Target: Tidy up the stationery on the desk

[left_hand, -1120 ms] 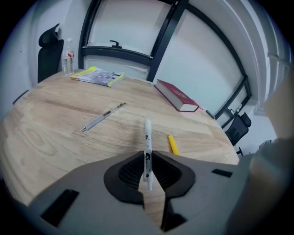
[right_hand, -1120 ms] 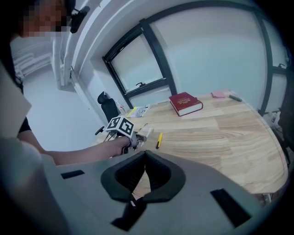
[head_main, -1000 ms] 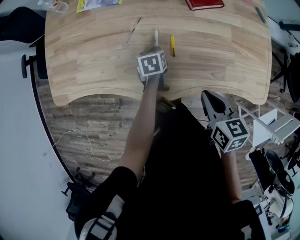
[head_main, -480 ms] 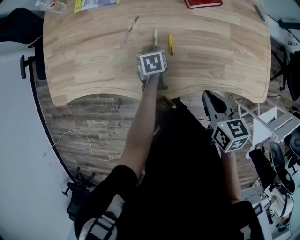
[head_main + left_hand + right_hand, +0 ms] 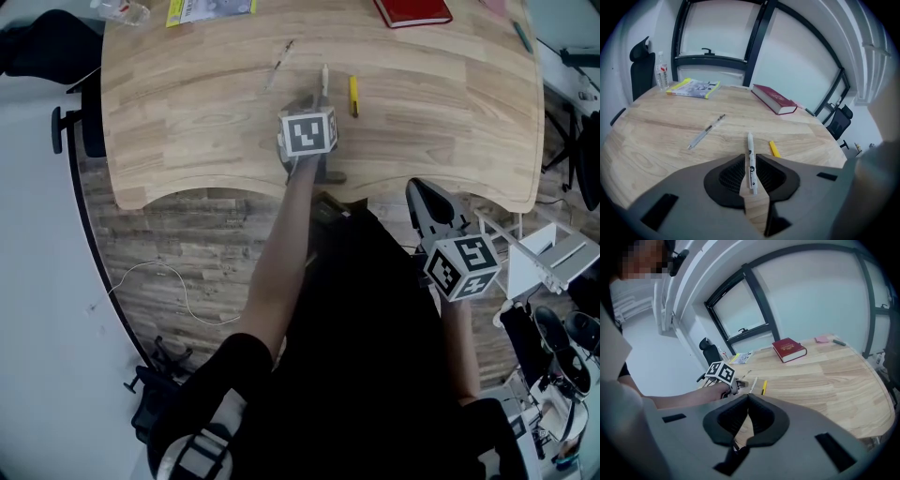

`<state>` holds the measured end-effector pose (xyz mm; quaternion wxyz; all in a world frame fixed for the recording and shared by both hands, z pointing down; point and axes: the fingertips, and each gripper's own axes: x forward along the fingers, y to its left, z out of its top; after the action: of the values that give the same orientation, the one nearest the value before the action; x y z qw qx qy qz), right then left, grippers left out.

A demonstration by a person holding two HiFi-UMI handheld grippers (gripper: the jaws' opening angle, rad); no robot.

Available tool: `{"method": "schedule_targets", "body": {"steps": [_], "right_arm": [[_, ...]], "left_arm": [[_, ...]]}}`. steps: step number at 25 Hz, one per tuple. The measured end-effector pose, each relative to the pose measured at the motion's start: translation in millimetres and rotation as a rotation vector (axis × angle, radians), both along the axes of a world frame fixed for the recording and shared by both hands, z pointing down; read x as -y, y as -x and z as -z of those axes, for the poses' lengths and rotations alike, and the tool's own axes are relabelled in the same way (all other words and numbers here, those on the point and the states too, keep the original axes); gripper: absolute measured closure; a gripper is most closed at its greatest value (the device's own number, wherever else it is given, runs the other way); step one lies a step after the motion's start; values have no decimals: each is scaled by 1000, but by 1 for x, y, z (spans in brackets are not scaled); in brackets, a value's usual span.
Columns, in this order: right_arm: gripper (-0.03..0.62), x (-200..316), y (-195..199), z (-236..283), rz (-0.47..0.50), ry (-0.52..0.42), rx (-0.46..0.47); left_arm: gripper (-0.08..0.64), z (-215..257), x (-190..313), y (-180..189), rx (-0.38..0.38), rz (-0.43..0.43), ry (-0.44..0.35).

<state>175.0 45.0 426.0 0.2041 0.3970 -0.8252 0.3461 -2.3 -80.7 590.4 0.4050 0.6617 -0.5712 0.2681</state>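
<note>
L gripper is out over the front-middle of the wooden desk, angled down, marker cube on top. Its claw is pinching a white pen: the left gripper view shows the pads closed on the pen's back half, w/ the front half sticking straight out past the tips towards the far side of the desk. Can't tell whether the pen tip touches the wood.

Just right of that pen lies a short yellow stick, roughly parallel to it, not touching. To the left, a bit further out, a clear pen lies diagonally on the desk, well apart from the gripper.

At the far edge: red book lying flat, centre-right; yellow booklet far left, w/ a plastic bottle standing next to it. Far right corner has a teal pen beside a small pink pad.

R gripper hangs off the desk, by the person's right side near the front edge, over the floor. Its claw is pressed together, nothing betw. the pads. It points towards the desk & down.
</note>
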Motion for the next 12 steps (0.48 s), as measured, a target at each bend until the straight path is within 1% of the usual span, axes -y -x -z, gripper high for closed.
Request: {"method": "schedule_targets", "body": {"steps": [6, 9, 12], "right_arm": [[571, 11, 31, 18, -26, -39, 39], [571, 16, 49, 23, -34, -48, 50], [571, 20, 69, 26, -52, -53, 58]], "left_arm": [[486, 45, 9, 35, 69, -64, -95], [500, 59, 14, 55, 98, -97, -113], [514, 67, 22, 75, 106, -126, -119]]}}
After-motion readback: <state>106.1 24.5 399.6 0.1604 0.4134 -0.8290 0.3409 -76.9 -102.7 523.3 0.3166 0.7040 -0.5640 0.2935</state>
